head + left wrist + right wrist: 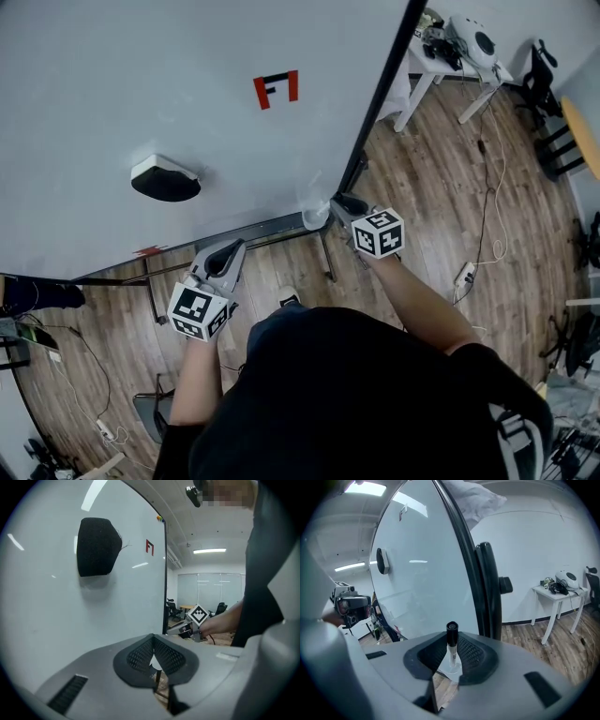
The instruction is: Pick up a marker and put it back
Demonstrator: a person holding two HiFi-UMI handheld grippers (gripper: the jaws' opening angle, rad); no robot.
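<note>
A white marker with a black cap stands upright between the pads of my right gripper, which is shut on it. Its lower end sits in a clear cup at the whiteboard's bottom right corner. In the head view my right gripper points at that cup, and the marker itself is hidden there. My left gripper hangs lower left, near the board's bottom rail, shut and holding nothing.
The whiteboard carries a black eraser and a red and black mark. Its dark frame edge stands just right of the marker. A white table with gear stands beyond, on wooden flooring with cables.
</note>
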